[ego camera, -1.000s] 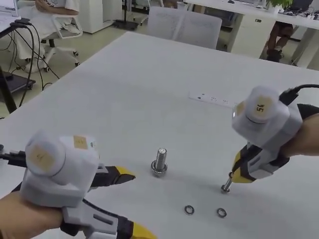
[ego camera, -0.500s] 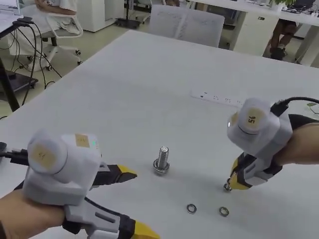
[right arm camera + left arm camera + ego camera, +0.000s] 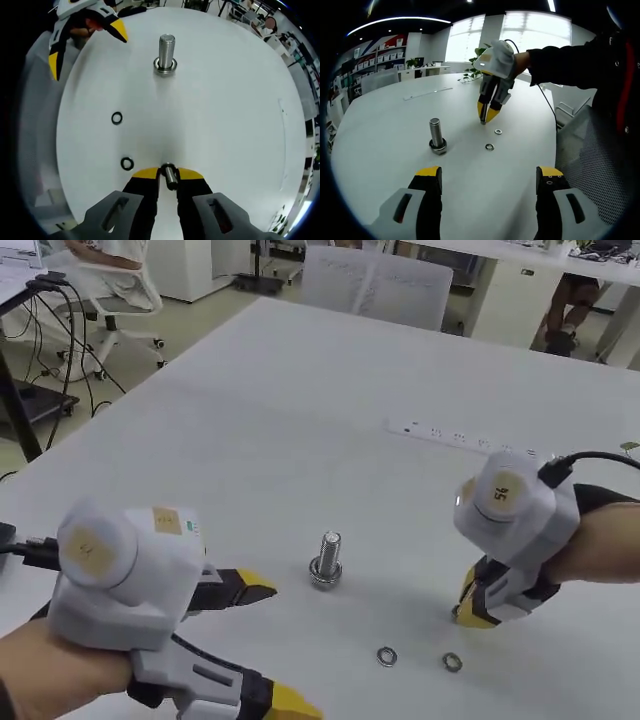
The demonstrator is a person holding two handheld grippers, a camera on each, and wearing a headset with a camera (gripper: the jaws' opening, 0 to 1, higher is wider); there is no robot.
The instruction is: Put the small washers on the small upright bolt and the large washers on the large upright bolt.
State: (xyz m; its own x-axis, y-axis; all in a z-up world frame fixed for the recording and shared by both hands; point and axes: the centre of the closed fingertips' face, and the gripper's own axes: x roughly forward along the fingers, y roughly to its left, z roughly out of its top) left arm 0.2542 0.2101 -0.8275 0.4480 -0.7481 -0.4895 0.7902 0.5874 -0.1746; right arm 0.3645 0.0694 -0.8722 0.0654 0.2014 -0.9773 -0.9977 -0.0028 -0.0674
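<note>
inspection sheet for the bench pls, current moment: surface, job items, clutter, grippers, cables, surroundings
Surface: white table, no marks seen.
Job's things: large bolt upright, ringed at its base; small washers and loose, flat, apart; small bolt between the right jaws.
Clutter: power strip on the far side.
Grippers: left hand-held gripper open, holding nothing; right hand-held gripper shut on the small bolt, tip down at the table.
Cables: black lead from the right hand-held gripper; black cables off the table, left.
Surroundings: chair behind the table; seated person.
</note>
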